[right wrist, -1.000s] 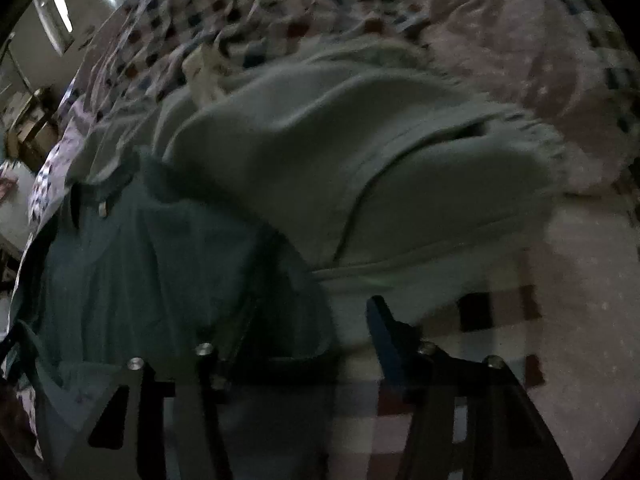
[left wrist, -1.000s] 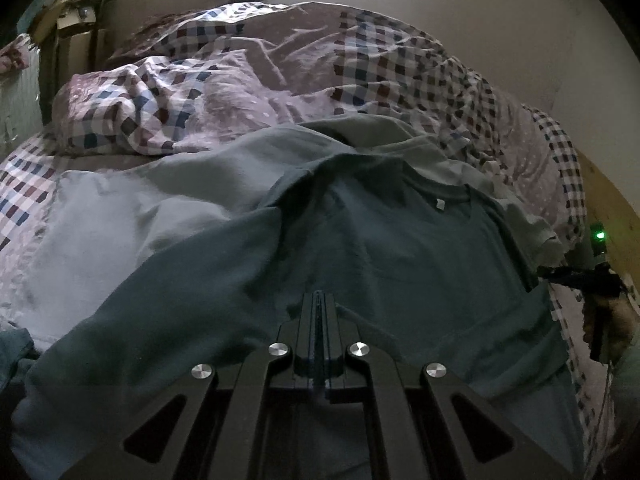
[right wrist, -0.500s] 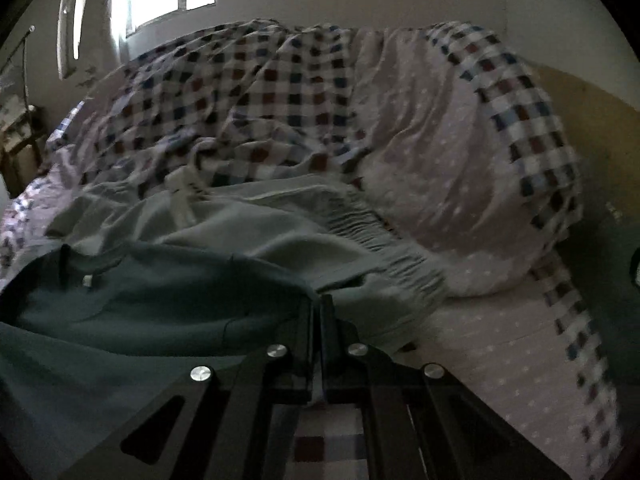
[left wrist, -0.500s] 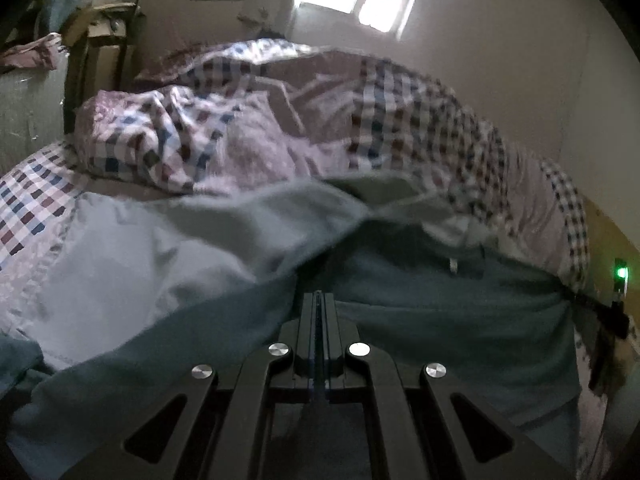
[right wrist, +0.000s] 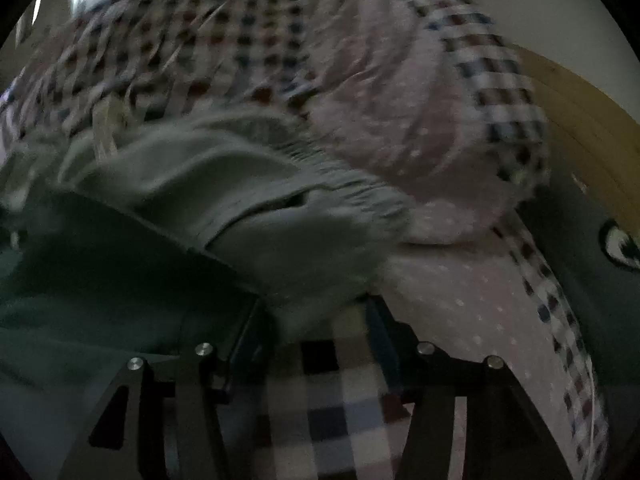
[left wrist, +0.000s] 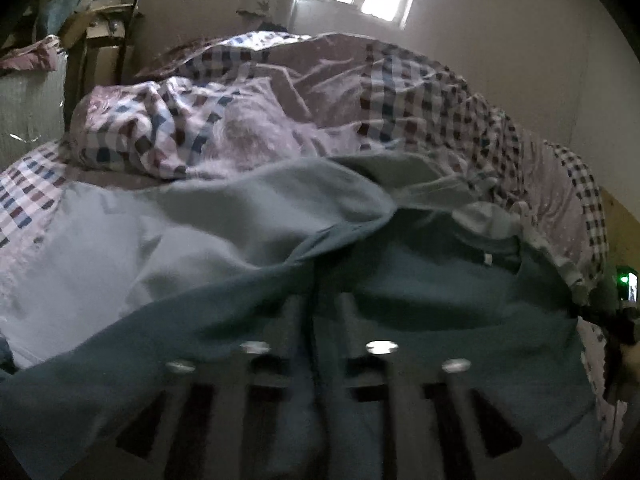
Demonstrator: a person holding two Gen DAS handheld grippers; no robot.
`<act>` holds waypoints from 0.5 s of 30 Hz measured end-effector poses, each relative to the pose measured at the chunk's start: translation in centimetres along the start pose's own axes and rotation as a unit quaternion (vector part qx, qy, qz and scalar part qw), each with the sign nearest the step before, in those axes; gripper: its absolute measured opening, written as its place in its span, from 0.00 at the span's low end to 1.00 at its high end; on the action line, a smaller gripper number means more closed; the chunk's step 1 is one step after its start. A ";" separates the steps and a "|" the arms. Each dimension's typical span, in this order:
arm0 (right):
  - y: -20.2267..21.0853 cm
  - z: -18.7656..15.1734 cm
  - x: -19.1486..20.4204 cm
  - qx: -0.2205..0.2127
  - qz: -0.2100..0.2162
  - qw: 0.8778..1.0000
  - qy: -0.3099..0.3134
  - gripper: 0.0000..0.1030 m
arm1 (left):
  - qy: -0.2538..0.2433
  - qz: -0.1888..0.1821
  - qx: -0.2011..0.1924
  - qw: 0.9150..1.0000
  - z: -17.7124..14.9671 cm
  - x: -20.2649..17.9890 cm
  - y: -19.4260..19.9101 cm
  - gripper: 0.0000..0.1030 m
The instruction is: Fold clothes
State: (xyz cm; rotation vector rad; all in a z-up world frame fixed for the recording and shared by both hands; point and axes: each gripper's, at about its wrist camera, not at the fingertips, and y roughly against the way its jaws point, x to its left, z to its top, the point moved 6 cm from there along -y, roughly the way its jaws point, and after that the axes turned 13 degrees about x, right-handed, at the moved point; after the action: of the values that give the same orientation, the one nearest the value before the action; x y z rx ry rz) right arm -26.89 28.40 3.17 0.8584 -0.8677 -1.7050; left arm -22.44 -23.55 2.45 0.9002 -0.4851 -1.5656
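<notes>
A teal long-sleeved shirt (left wrist: 440, 300) lies spread front-up on the bed, its neck label towards the duvet. My left gripper (left wrist: 318, 320) is blurred and its jaws are opening. A raised fold of the shirt runs loosely between its fingers. In the right wrist view the shirt (right wrist: 100, 280) fills the lower left. My right gripper (right wrist: 316, 320) hangs over the shirt's right edge, and its jaws are opening too. Only checked sheet (right wrist: 344, 408) shows between them. Its left finger (right wrist: 252, 328) touches the cloth edge.
A grey-green garment (right wrist: 260, 200) with a gathered waistband lies under the shirt's far side. A pale blue cloth (left wrist: 100, 260) lies to the left. The bunched checked duvet (left wrist: 280, 112) fills the back of the bed. A wooden panel (right wrist: 580, 112) stands to the right and boxes (left wrist: 100, 28) at far left.
Both grippers were shut half a second ago and now stand with jaws apart. The right gripper has tipped down closer to the grey-green garment. The shirt fold has slackened between the left fingers.
</notes>
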 end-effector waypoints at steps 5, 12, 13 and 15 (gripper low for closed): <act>4.8 -4.9 -0.8 0.006 0.124 0.992 -0.011 0.57 | -0.006 0.011 -0.014 1.000 0.9 -0.9 1.7 0.79; 6.4 -16.0 -0.6 0.080 0.114 0.990 0.029 0.57 | 0.048 0.010 -0.047 0.998 3.4 0.8 7.6 0.82; 7.1 -17.0 -0.9 0.081 0.117 0.990 0.021 0.57 | 0.059 0.007 -0.051 0.997 3.7 1.3 8.8 0.82; 9.6 -18.8 -1.2 0.064 0.158 0.985 -0.005 0.57 | 0.082 -0.003 -0.060 0.995 4.0 2.4 11.0 0.82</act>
State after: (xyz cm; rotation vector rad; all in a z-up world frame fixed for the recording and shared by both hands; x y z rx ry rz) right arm -6.16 24.38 2.32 0.7528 -1.0695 -1.3905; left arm -18.45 -28.89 12.36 0.9296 -0.2672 -1.4957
